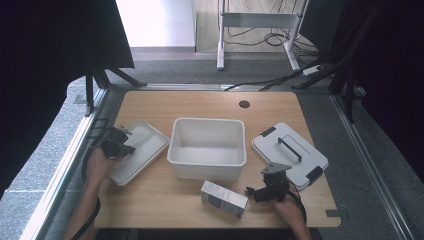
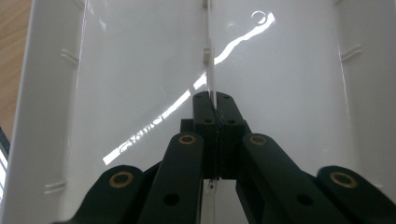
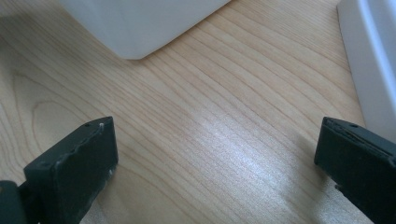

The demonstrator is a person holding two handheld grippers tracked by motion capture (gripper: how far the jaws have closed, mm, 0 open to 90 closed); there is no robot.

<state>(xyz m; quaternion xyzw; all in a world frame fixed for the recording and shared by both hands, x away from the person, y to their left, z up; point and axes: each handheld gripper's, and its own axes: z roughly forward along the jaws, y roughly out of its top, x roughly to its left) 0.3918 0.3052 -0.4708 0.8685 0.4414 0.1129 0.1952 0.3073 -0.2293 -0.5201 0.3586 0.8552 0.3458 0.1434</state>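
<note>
My left gripper [image 1: 120,141] is clamped tight on the thin middle rib of the white tray [image 1: 145,150] at the table's left. My right gripper [image 1: 252,192] rests near the front edge, jaws wide apart with nothing between them, beside the small carton [image 1: 223,198].

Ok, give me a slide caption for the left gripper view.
Left tool, shut on the thin centre divider of the white tray.

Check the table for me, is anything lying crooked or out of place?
The white tray at the table's left edge sits askew, with one corner overhanging the edge. The left gripper is shut on the tray's thin centre rib. The small box lies on its side, angled, in front of the white bin.
</note>
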